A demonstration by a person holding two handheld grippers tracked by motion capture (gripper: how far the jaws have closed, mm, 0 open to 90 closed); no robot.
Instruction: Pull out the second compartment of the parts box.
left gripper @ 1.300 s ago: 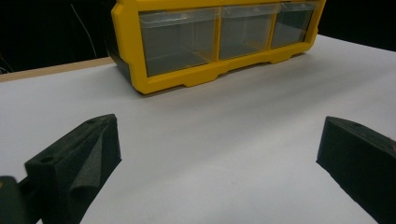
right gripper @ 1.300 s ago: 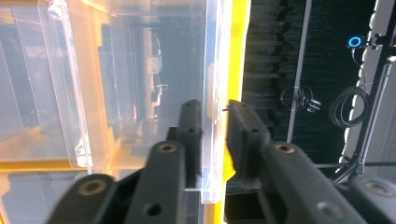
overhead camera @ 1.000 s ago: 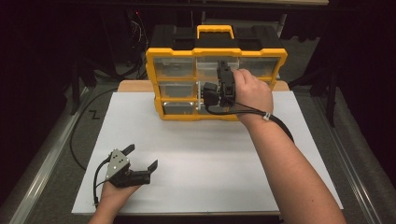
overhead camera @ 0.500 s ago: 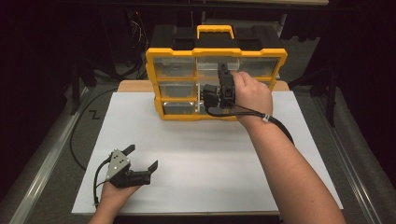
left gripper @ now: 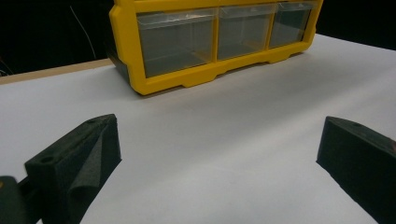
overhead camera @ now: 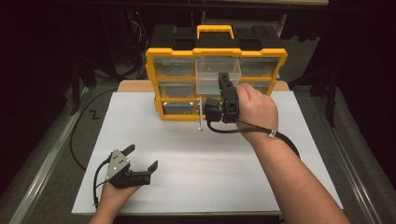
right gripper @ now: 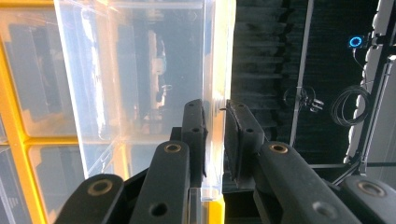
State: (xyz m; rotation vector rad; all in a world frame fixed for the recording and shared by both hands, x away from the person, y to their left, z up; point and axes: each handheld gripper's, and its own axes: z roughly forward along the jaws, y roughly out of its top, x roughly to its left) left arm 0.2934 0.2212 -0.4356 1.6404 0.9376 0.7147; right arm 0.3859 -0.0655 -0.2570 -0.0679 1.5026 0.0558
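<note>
White surface (overhead camera: 224, 172), yellow drawer cabinet (overhead camera: 154, 84) at its far edge, clear drawer (overhead camera: 215, 77) pulled out of the cabinet's top middle slot, right gripper (overhead camera: 224, 88) fingers pinching the drawer's front wall, left gripper (overhead camera: 140, 161) well before the cabinet, fingers spread

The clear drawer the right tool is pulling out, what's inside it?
The clear drawer, pinched at its wall by the right tool, shows no contents through its sides. Glare and reflections blur its floor, so small parts cannot be ruled out.
</note>
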